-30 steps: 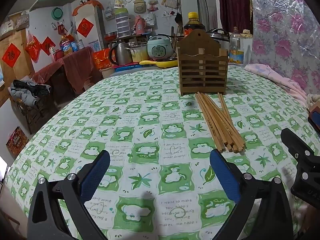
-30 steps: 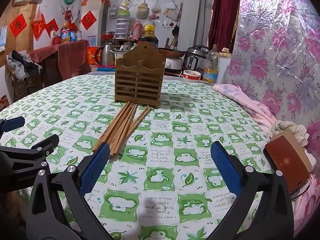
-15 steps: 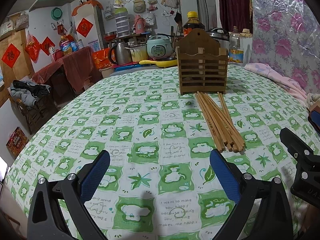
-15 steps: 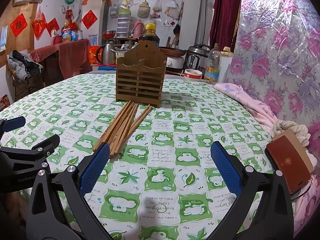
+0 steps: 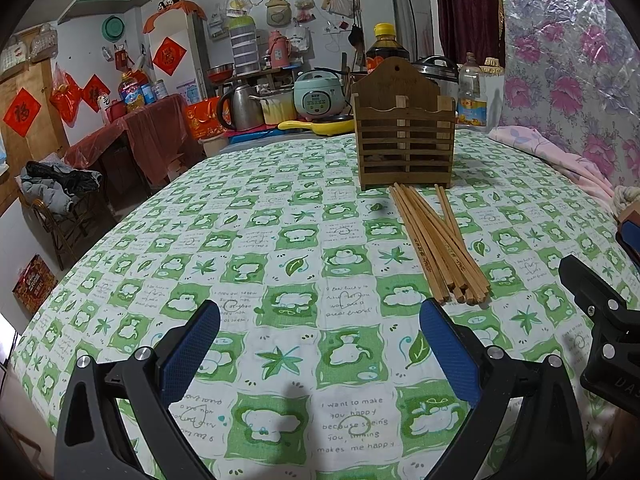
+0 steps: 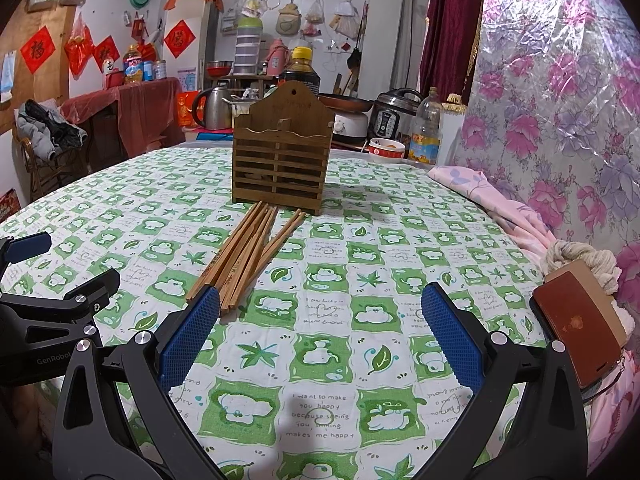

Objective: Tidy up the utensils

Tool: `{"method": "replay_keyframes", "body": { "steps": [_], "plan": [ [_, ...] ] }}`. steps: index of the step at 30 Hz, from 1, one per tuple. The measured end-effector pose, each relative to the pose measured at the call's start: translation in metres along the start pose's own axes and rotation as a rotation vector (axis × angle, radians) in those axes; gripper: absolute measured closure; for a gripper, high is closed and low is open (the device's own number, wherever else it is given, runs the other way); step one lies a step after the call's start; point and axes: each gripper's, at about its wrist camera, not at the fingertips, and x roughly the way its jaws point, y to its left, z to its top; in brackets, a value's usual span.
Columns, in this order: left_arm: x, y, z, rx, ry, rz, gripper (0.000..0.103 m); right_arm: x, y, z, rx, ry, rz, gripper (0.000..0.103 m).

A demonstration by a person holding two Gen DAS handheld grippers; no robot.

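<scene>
Moved: almost nothing since a second ago; both views hold, with only a slight creep of the right gripper toward the sticks.
Chopsticks [image 5: 438,246]: loose bundle lying flat on the green-checked tablecloth [image 5: 256,264], far tips just in front of the holder, near ends fanned toward the grippers.
Holder [image 5: 404,142]: slatted wooden box, upright, behind the bundle; I cannot see whether its slots hold anything.
Left gripper [image 5: 320,344]: spread wide, nothing between the blue pads, hovering beside the bundle's near ends.
Right gripper [image 6: 320,332]: also spread wide and holding nothing, its left pad just beside the stick ends.
Step in hand: reach and pick. Best, I'd judge, to close across the sticks near the thick ends, square to them, so they don't scissor or roll.
Edge of table: brown case [image 6: 580,328] and pink cloth [image 6: 500,204], well apart from the work.
</scene>
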Motion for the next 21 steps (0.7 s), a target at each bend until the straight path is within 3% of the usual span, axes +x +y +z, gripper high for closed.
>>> {"method": "replay_keyframes", "body": {
  "steps": [21],
  "plan": [
    [-0.0001, -0.0001, 0.0000, 0.000, 0.001, 0.000, 0.005, -0.0019, -0.0002, -0.0002, -0.002, -0.004, -0.006, 0.006]
  ]
}}
